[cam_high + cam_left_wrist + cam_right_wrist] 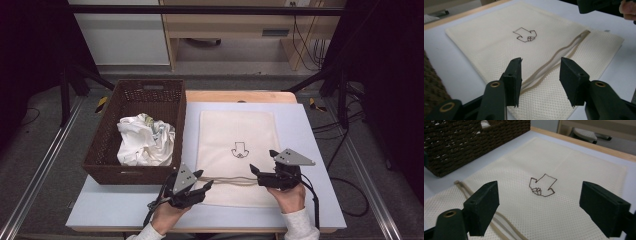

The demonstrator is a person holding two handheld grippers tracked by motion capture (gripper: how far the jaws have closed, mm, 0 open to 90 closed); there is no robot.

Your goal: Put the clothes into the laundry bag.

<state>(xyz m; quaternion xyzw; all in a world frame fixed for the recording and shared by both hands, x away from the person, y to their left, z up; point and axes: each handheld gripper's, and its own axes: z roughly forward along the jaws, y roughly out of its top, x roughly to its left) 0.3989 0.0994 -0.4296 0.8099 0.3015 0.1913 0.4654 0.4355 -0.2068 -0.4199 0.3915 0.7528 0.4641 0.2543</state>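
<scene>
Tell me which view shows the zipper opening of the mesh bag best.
The left gripper view: the zipper opening runs its whole length between the open jaws, tape edges parted. The high view shows it as a thin line between both grippers. The right gripper view catches one end beside its left jaw.

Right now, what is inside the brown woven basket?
The basket holds a crumpled white cloth with some greenish print, lying toward its near end. Bare dark bottom shows at the far end. Anything under the cloth is covered and cannot be seen.
</scene>
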